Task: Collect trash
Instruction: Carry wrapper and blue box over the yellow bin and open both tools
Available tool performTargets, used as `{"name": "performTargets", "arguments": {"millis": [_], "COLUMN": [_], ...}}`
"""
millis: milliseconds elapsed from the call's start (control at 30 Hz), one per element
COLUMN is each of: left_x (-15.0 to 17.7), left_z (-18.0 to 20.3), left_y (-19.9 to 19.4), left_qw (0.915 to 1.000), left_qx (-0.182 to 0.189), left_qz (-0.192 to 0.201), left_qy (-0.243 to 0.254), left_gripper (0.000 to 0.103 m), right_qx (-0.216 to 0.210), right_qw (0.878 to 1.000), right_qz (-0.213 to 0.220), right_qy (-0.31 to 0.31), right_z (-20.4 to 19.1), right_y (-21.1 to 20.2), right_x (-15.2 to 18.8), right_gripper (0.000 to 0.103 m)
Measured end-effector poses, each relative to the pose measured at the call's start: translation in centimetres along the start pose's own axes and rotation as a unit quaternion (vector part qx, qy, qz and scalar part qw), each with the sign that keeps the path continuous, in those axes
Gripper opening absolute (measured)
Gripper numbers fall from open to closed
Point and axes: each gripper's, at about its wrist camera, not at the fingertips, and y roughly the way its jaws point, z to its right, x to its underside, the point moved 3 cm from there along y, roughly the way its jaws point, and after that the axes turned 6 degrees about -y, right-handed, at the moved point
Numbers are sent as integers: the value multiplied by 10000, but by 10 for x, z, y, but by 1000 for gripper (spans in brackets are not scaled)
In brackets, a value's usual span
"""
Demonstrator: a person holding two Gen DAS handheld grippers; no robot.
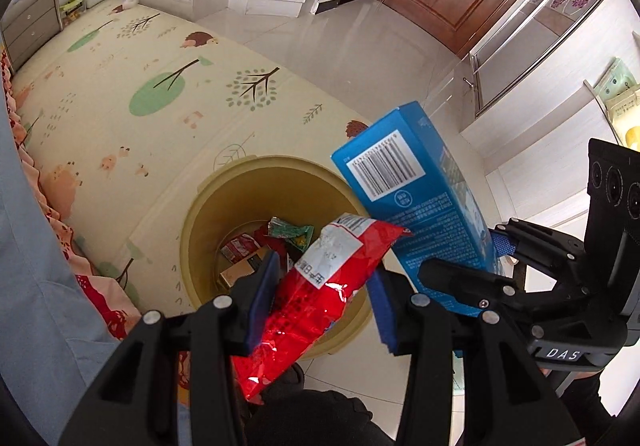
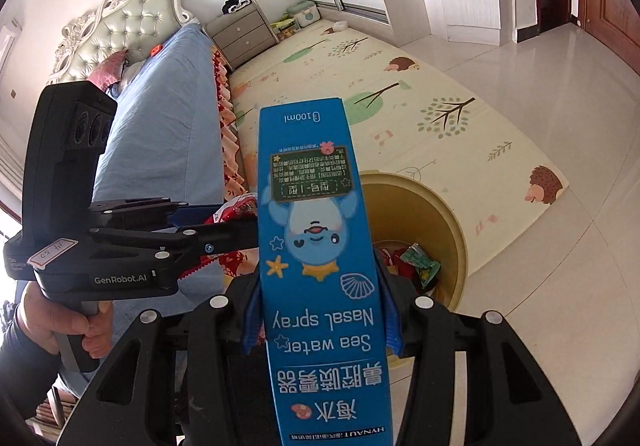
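- Left tongs [image 1: 320, 298] grasp the crinkly red foil snack bag [image 1: 320, 286] over the round yellow plastic bin [image 1: 208, 206]; the bag's lower end hangs past the near rim and may land on the floor tiles when let go.
- Right tongs [image 2: 320, 322] are clenched on the tall blue cardboard nasal-spray box [image 2: 316, 246], near the bin's edge; it could tip out.
- Box and bag crowd each other.
- Bin stands at the corner of the printed play mat [image 1: 120, 86], just beside the bed [image 2: 168, 118].

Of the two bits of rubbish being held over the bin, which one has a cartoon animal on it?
The blue nasal spray box in the right gripper. A blue cartoon creature is printed on its front. The red snack bag in the left gripper shows only text and a white label.
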Motion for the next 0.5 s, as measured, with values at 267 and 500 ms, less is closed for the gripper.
{"name": "performTargets", "arguments": {"millis": [267,500], "left_x": [-12,0], "left_z": [-38,-40], "left_y": [32,51], "left_qw": [9960,9935], "left_qx": [-404,-641], "left_qz": [-261,-697], "left_qy": [-755,-634], "left_gripper": [85,86], "right_qx": [612,654], "right_qw": [9980,9973], "right_qz": [-98,-313], "right_qy": [87,-103], "right_z": [29,23], "right_y": [33,40], "right_x": [-3,11], "right_gripper": [63,63]}}
